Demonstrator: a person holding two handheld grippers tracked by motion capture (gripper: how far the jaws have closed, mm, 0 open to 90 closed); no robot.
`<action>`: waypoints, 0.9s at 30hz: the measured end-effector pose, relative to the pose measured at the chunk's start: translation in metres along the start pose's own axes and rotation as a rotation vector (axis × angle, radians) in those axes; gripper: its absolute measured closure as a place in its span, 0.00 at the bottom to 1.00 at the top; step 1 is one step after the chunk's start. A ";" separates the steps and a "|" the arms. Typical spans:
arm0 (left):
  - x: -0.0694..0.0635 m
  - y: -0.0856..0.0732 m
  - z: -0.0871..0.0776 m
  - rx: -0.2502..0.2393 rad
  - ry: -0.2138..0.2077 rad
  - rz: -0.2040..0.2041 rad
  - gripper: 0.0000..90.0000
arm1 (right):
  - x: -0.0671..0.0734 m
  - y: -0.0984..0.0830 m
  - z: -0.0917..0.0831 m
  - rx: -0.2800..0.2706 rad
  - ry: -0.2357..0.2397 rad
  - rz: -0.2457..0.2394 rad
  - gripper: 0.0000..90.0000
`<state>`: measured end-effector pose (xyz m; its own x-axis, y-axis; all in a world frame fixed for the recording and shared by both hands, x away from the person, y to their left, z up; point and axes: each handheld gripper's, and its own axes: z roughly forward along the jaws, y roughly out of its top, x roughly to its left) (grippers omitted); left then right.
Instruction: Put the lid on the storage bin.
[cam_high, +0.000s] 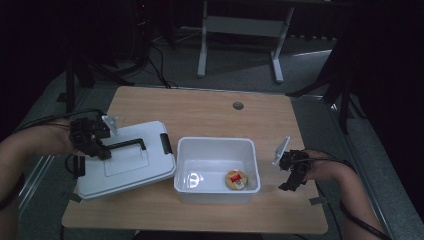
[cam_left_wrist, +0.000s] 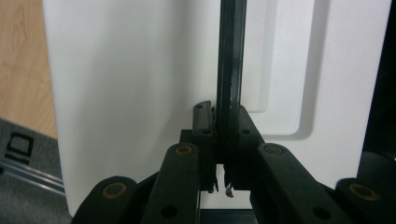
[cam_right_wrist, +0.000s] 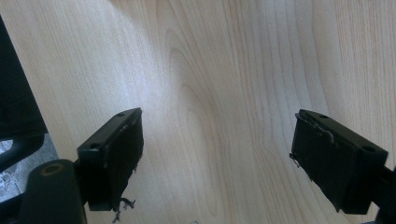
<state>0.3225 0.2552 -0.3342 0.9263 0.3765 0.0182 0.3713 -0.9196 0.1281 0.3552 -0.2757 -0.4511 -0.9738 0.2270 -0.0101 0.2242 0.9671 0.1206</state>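
Two grippers are working at the wooden table (cam_high: 210, 112). One, the left gripper (cam_high: 102, 150), is clamping its jaws on the black handle (cam_left_wrist: 230, 70) of the white lid (cam_high: 125, 162), which is lying just left of the open white bin (cam_high: 217, 147). Its counterpart, the right gripper (cam_right_wrist: 217, 154), is hovering over bare tabletop to the right of the bin, jaws spread wide and holding nothing
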 end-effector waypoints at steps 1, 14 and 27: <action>-0.001 0.004 -0.001 -0.004 0.001 0.007 0.93 | 0.000 0.000 0.000 0.001 -0.001 0.001 0.18; -0.007 0.053 -0.006 -0.032 -0.010 0.098 0.93 | 0.001 -0.002 0.002 0.004 0.005 -0.003 0.18; -0.009 0.095 -0.004 -0.028 -0.010 0.147 0.93 | 0.001 -0.005 0.003 0.007 0.011 0.005 0.18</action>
<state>0.3494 0.1648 -0.3187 0.9713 0.2363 0.0288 0.2293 -0.9614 0.1520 0.3534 -0.2800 -0.4550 -0.9731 0.2304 0.0009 0.2290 0.9667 0.1140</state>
